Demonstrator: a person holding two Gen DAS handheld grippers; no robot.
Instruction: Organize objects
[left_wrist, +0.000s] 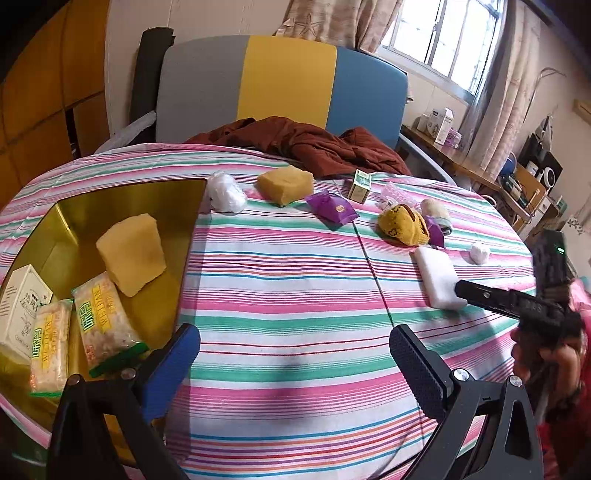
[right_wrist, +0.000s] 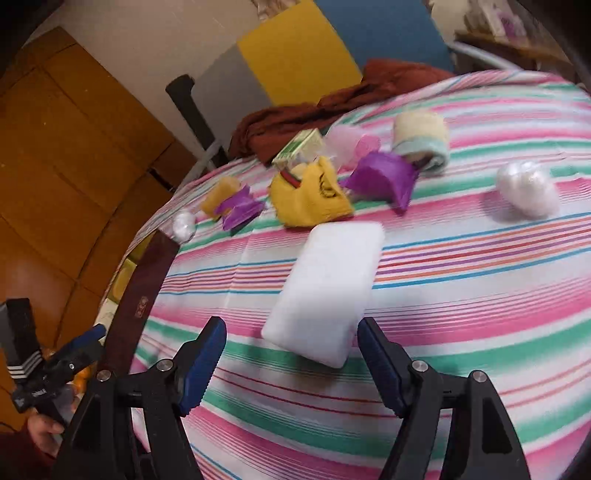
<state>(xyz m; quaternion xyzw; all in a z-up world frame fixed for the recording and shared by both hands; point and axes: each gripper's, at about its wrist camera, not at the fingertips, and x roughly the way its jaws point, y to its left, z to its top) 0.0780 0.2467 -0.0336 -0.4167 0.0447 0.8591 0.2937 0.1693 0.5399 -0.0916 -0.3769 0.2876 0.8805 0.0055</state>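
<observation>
Right now the right gripper (right_wrist: 291, 363) has its fingers spread with nothing clamped; the white foam block (right_wrist: 325, 288) lies just ahead between them on the striped counter (right_wrist: 461, 295), its long axis running away from them. Farther left, the left gripper (left_wrist: 295, 365) hangs released, empty, beside the gold box (left_wrist: 66, 229).

Two snack packets (left_wrist: 79, 332) lying in the gold box (left_wrist: 66, 225) at the near left each carry green Chinese characters, 味丹, with "WEIDAN" in yellow Latin letters beside them; the white carton (left_wrist: 20, 308) next to them bears Chinese print too small to read; nothing else is legible.
</observation>
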